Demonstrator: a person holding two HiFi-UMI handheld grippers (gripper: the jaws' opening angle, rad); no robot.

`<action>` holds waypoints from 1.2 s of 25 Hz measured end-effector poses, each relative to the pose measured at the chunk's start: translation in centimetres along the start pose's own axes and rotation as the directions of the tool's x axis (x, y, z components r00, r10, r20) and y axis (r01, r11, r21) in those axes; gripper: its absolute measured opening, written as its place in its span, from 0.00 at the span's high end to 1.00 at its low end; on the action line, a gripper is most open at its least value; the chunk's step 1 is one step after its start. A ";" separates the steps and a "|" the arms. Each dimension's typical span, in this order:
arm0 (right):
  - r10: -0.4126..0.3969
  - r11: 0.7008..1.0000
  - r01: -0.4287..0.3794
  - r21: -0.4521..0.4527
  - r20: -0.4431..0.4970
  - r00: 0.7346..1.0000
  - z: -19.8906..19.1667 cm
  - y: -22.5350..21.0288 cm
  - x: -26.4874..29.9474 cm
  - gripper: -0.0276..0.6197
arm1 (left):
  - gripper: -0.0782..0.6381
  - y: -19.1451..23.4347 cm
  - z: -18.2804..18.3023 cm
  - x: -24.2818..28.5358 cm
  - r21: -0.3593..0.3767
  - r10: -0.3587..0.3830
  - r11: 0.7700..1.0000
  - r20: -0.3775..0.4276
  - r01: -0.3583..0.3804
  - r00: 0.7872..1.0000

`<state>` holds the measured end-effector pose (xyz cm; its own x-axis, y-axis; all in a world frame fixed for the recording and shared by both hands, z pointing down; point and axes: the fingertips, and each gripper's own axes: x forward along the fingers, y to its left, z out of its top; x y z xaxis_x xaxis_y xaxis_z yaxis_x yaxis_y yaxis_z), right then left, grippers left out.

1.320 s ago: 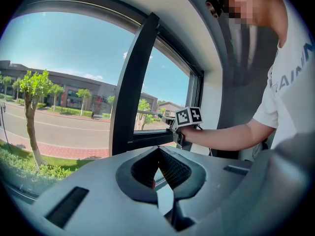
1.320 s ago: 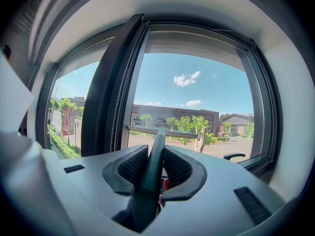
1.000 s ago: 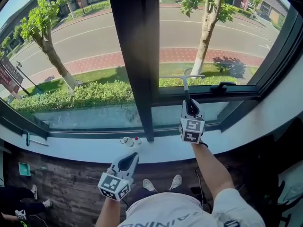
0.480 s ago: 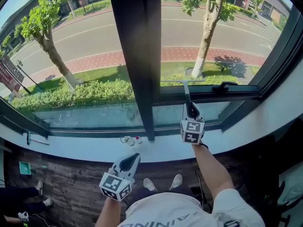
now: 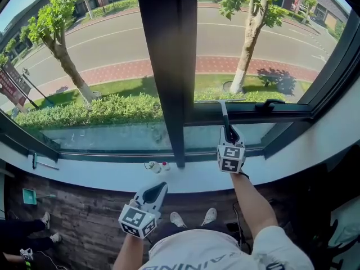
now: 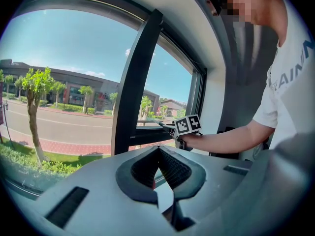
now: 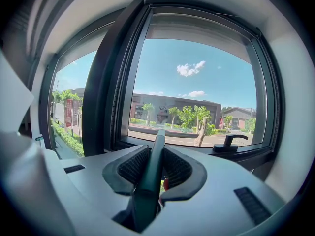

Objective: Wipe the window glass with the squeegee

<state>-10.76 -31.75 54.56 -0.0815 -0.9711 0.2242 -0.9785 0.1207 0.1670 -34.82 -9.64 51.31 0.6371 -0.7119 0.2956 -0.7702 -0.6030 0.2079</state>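
The right gripper (image 5: 230, 135) clamps the squeegee (image 5: 225, 117), its blade at the glass's (image 5: 264, 44) 6 o'clock edge, so this stroke looks done and the next needs lifting toward 12, while the left gripper (image 5: 153, 193) idles closed and empty.

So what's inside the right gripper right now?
The squeegee handle, clamped in the right gripper; its blade reaches ahead toward the glass. The handle's near end is sunk in the gripper body, so not visible.
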 end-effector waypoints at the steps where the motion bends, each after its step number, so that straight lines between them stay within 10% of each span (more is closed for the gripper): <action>1: 0.001 1.000 -0.001 0.001 0.002 1.000 0.1 -0.1 -0.3 0.80 | 0.87 0.0 0.0 -0.1 -0.001 0.003 1.000 0.002 -0.003 1.000; 30: 0.233 0.955 -0.263 0.134 0.206 0.951 3.0 -10.3 -20.5 0.80 | 0.87 -11.0 1.0 2.7 0.020 0.141 0.989 0.119 -0.145 0.983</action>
<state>0.40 -13.72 45.32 -0.3442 -0.9373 0.0546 -0.9389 0.3431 -0.0284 -24.61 -5.34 48.93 0.5208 -0.8278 0.2087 -0.8535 -0.5005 0.1447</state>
